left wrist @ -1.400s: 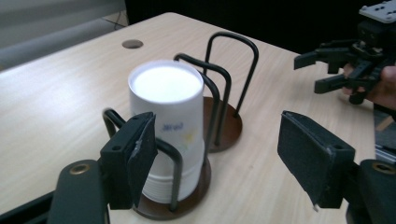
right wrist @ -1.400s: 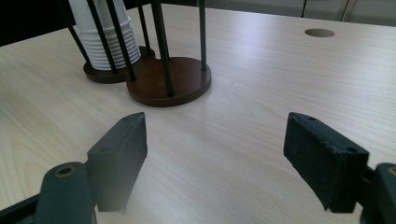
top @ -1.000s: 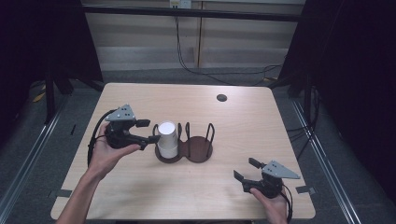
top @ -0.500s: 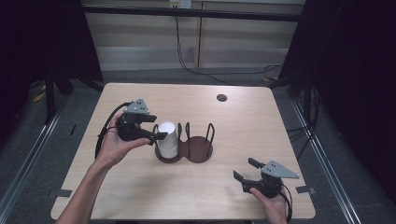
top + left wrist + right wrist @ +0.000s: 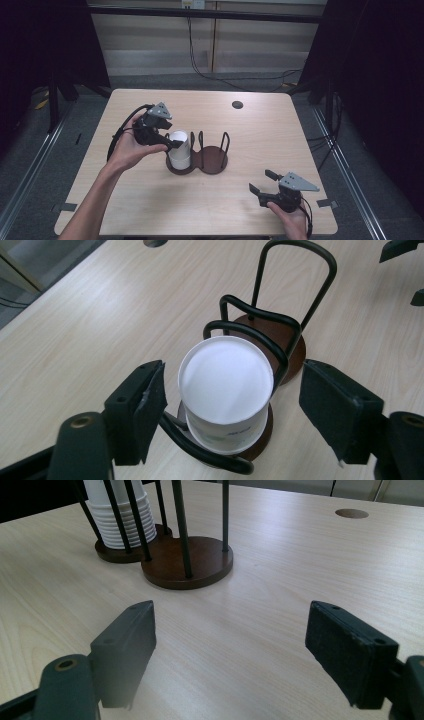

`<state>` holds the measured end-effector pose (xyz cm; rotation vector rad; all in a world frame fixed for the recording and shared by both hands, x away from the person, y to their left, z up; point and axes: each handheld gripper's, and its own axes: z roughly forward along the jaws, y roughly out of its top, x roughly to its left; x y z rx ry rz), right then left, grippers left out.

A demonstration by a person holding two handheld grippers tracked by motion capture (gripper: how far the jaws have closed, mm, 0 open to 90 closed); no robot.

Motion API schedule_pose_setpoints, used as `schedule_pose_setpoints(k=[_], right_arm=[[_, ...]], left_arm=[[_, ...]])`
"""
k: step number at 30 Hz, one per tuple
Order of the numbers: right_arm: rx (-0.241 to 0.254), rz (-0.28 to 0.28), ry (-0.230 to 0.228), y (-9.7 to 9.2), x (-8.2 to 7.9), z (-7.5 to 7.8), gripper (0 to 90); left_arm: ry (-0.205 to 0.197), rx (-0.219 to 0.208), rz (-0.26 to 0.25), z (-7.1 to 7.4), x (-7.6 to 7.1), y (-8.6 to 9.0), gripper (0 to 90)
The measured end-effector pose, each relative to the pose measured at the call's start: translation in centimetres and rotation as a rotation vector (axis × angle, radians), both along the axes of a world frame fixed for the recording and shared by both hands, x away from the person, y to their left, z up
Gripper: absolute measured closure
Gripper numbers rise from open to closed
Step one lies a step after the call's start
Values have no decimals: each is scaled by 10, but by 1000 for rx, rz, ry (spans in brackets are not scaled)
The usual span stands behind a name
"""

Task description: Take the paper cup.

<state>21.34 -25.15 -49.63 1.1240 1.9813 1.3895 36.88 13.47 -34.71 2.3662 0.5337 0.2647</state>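
A: Where is the stack of white paper cups (image 5: 179,149) sitting?

B: It is standing upside down in the left bay of a two-bay cup holder (image 5: 212,155), a wire frame on round brown bases near the middle of the desk (image 5: 280,135). The right bay is sitting empty. The stack's long axis is running straight up.

A: Which claw is nearer?

B: The left claw (image 5: 172,144), clearly. It is hovering at the stack's left side near the top, angled down. In the left gripper view the top cup (image 5: 226,380) is lying directly ahead and between the jaws, with a gap showing on each side, so nothing is being touched.

A: How open is it?

B: Wide, wider than the cup, and holding nothing. I judge that closing across the stack near its top is what the next move turns on.

A: And the other?

B: The right claw (image 5: 262,181) is resting low at the near right of the desk, well apart from the holder, jaws spread wide and carrying nothing.
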Motion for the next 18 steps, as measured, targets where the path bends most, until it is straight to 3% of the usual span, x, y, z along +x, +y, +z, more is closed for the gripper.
schedule_pose_setpoints(k=[4,5,8,9,13,15,18], right_arm=[[-3,2,1,0,0,0,197],[-1,1,1,0,0,0,196],[-3,2,1,0,0,0,196],[-4,3,1,0,0,0,196],[-3,5,2,0,0,0,196],[-2,7,5,0,0,0,195],[-1,9,5,1,0,0,195]], left_arm=[[0,39,-14,1,3,-7,279],[1,68,-21,1,4,-11,281],[13,81,-16,-1,5,-15,275],[20,114,-27,-3,8,-18,270],[19,159,-11,-4,9,-24,270],[-7,189,-15,-3,7,-29,272],[-7,252,-16,-6,10,-36,273]])
